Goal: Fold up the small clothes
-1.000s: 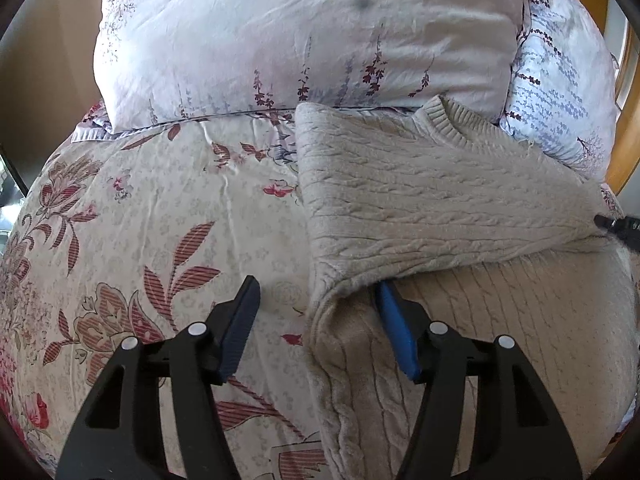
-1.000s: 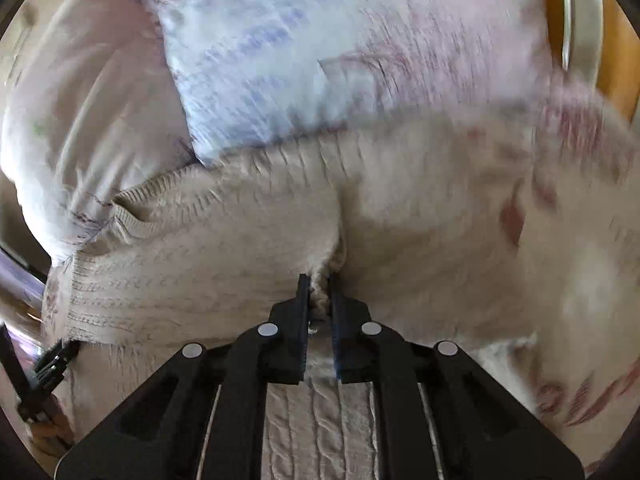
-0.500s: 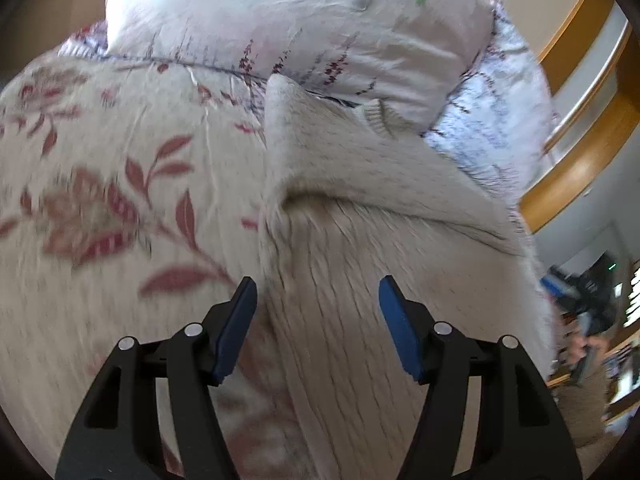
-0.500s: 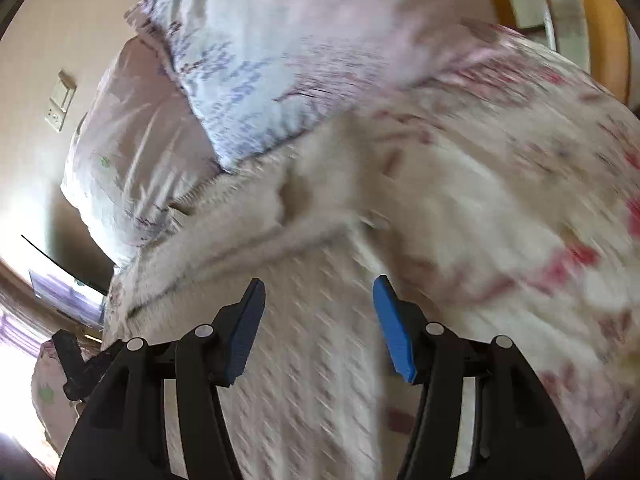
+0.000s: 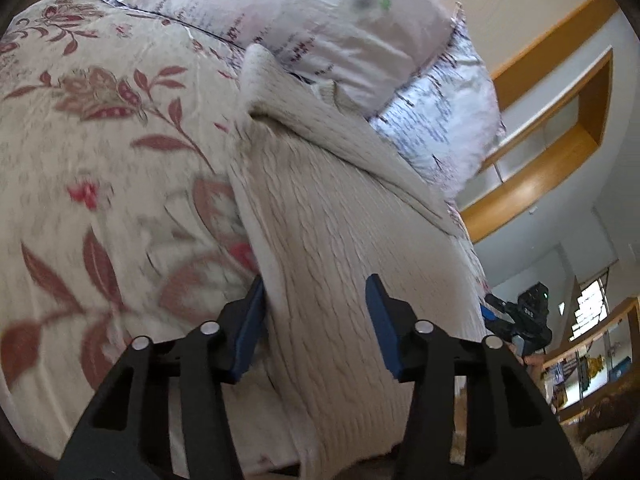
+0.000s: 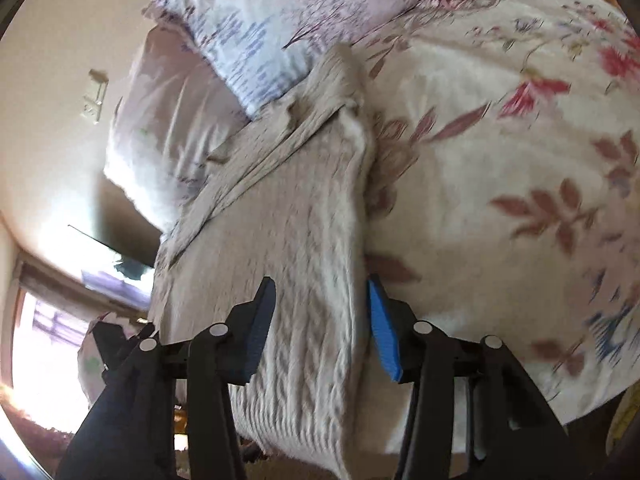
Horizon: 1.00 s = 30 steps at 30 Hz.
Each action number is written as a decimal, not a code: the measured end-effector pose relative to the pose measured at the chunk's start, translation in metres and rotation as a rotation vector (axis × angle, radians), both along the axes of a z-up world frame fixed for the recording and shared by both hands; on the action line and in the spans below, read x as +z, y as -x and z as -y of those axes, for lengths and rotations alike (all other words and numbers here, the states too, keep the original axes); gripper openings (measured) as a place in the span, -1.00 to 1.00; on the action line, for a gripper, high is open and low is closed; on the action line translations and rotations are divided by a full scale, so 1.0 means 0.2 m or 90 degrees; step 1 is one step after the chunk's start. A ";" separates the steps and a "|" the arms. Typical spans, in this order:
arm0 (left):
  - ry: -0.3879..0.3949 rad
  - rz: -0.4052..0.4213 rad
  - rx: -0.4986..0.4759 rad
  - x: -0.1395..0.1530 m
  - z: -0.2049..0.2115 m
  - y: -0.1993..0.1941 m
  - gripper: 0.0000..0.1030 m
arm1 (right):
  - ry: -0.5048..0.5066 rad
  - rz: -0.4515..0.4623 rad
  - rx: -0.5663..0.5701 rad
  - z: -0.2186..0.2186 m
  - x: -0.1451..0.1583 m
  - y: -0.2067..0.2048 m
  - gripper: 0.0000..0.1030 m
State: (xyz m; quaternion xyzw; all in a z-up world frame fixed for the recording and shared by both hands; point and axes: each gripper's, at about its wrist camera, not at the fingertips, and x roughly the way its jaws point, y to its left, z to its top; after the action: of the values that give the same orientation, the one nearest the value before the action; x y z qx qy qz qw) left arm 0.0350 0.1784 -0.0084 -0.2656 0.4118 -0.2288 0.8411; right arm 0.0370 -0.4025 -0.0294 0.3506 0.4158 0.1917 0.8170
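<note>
A beige cable-knit sweater lies on the floral bedspread, its top part folded over across the body. My left gripper is open, its blue pads straddling the sweater's left bottom edge. In the right wrist view the sweater runs toward the pillows, and my right gripper is open, its pads straddling the sweater's right bottom edge. The right gripper also shows in the left wrist view at the far right. Neither gripper holds cloth.
Two floral pillows lie at the head of the bed behind the sweater. A wooden headboard frame stands to the right. The bed's near edge drops off just below the grippers.
The right gripper let go of the folded sweater edge and opened. Both grippers pulled back from the fold to the sweater's bottom end near the bed edge.
</note>
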 end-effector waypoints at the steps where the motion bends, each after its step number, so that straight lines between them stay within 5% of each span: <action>1: 0.004 0.001 -0.008 0.00 0.01 0.02 -0.12 | -0.015 0.001 0.010 -0.01 -0.01 0.02 -0.16; 8: 0.046 0.000 -0.065 -0.03 0.09 0.19 -0.28 | -0.103 0.009 0.096 -0.08 -0.04 0.15 -0.40; 16: 0.078 -0.041 -0.077 -0.07 0.09 0.26 -0.54 | -0.059 0.012 0.137 -0.16 -0.04 0.27 -0.66; 22: 0.039 -0.055 -0.106 -0.06 0.14 0.26 -0.84 | 0.002 0.049 0.177 -0.22 0.04 0.32 -0.81; 30: -0.021 0.015 -0.075 0.12 0.13 0.21 -0.88 | 0.112 0.223 0.076 -0.20 0.28 0.35 -0.85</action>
State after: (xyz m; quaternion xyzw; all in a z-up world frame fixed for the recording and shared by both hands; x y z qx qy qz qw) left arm -0.0066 0.1522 0.0153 -0.2245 0.4205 -0.2740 0.8353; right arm -0.0338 -0.3618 0.0269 0.2136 0.3024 0.2609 0.8915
